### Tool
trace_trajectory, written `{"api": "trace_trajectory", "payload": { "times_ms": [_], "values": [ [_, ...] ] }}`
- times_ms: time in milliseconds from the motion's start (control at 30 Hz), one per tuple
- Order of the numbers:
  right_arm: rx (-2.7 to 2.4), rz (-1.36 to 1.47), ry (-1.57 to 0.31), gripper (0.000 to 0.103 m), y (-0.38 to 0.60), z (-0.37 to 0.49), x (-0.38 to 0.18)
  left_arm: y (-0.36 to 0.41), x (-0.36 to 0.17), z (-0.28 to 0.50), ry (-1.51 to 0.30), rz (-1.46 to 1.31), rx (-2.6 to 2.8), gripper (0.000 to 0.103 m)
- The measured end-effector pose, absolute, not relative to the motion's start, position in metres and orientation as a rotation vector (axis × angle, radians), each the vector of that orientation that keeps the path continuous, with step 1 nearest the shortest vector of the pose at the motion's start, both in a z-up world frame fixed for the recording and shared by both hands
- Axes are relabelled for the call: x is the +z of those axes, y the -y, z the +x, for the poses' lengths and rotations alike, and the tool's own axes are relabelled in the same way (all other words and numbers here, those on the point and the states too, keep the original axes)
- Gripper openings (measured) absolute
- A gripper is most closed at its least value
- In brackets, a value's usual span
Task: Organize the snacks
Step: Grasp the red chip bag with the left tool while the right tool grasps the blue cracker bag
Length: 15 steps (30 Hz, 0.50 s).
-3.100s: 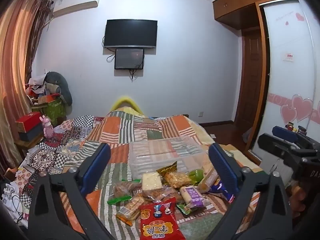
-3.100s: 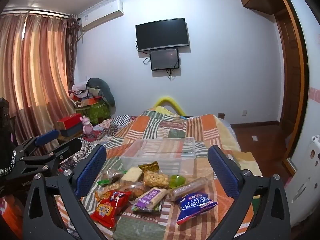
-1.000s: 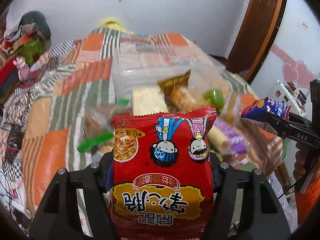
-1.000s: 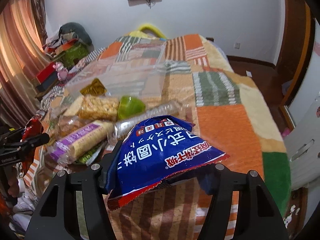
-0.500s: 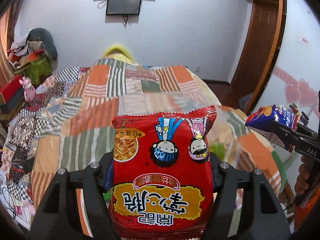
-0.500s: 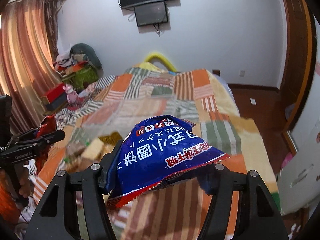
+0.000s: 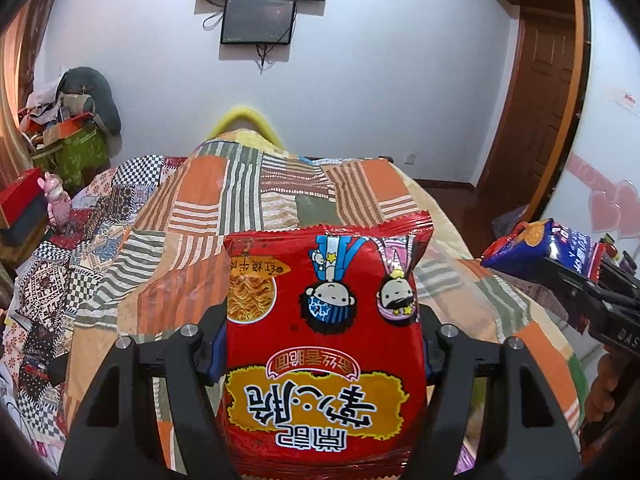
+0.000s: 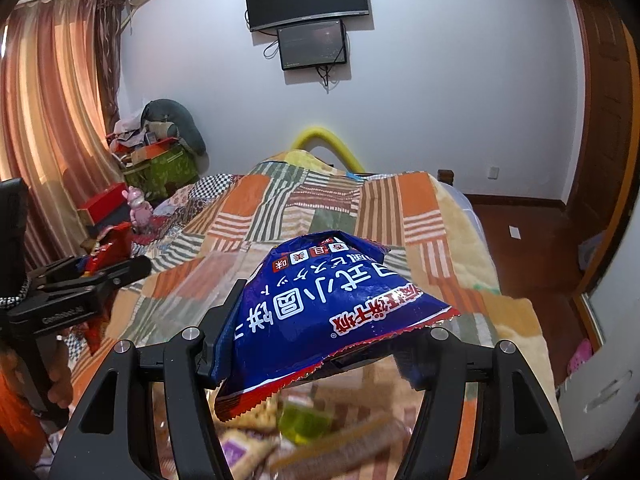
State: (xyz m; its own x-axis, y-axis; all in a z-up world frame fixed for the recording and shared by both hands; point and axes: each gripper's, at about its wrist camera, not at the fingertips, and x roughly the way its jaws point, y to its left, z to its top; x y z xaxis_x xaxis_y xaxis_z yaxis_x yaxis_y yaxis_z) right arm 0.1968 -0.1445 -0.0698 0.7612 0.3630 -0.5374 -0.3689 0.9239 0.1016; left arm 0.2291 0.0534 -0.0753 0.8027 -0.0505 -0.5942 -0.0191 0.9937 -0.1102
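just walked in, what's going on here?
A person is sorting snacks on a bed with a handheld gripper in each hand. The left gripper is shut on a red noodle snack bag, and the right gripper is shut on a blue snack bag. Both bags are held up above the patchwork blanket. More snacks lie blurred below the right gripper. Neither bag has been put down anywhere yet.

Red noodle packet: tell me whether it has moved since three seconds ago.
Yes. The red noodle packet has left the patchwork bedspread and is up in the left gripper.
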Motion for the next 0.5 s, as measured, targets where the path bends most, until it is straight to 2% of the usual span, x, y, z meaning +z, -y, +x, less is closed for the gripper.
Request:
{"api": "trace_trajectory", "payload": {
  "times_ms": [500],
  "values": [
    [0.401, -0.086, -0.760, 0.060, 0.121, 0.255, -0.120, -0.051, -0.120, 0.310, -0.771, -0.079, -0.009, 0.068]
  ]
}}
